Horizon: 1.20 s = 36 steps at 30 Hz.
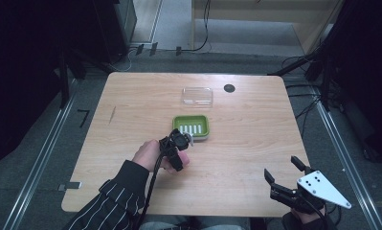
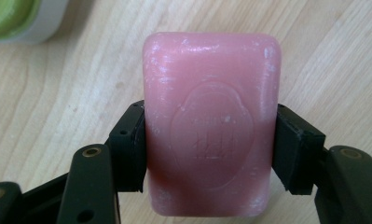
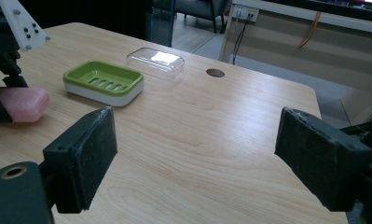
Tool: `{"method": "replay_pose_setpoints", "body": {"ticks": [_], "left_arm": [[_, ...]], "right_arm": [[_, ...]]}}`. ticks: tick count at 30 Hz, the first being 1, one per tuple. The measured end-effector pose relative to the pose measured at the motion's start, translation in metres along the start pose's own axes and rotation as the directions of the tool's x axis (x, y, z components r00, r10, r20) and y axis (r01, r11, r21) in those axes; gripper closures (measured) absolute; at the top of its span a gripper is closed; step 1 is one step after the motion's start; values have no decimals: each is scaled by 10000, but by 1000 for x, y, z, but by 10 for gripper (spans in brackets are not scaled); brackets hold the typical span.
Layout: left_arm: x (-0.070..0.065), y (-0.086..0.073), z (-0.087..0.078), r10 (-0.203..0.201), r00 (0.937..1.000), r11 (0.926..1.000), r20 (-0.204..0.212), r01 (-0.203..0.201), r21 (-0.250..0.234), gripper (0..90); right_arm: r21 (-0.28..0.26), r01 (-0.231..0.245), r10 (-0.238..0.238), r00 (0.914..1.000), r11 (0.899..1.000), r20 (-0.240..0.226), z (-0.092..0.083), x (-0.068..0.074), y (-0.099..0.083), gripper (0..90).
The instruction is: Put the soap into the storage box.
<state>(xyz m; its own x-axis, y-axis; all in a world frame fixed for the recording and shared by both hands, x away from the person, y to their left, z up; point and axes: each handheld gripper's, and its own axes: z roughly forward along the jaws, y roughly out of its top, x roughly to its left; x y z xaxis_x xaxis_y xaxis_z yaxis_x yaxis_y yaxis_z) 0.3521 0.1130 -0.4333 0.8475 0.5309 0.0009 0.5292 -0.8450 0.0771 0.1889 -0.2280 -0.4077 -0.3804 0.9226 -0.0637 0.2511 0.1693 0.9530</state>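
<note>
Pink rounded bar of soap (image 2: 209,126) with an embossed stamp sits clamped between the two black pads of my left gripper (image 2: 209,147), one pad pressed on each long side, at the centre of the left gripper view. In the high view my left gripper (image 1: 179,143) is just left of centre, close below the green slotted soap dish on its white base (image 1: 191,127), with the bar over the light wooden table (image 1: 241,143). A clear plastic lid (image 1: 197,96) lies apart from the dish, toward the upper middle of the frame. My right gripper (image 1: 286,170) rests at the lower right with its jaws spread wide and nothing between them. To do this step well, I judge I should keep the squeeze steady, since soap can slip, carry the bar level over the dish, lower it flat onto the slots, and only then let go.
</note>
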Motion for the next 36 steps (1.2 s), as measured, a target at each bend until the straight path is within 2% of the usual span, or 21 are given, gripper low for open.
{"method": "replay_pose_setpoints", "body": {"ticks": [16, 36], "left_arm": [[4, 15, -5, 401, 9992, 9992, -89, -402, -56, 385], [11, 33, -9, 816, 9967, 9966, 21, -815, -135, 385]], "right_arm": [[-2, 9, -9, 10000, 10000, -1, 0, 0, 0, 129], [43, -47, 47, 10000, 10000, 53, 0, -2, -1, 129]]}}
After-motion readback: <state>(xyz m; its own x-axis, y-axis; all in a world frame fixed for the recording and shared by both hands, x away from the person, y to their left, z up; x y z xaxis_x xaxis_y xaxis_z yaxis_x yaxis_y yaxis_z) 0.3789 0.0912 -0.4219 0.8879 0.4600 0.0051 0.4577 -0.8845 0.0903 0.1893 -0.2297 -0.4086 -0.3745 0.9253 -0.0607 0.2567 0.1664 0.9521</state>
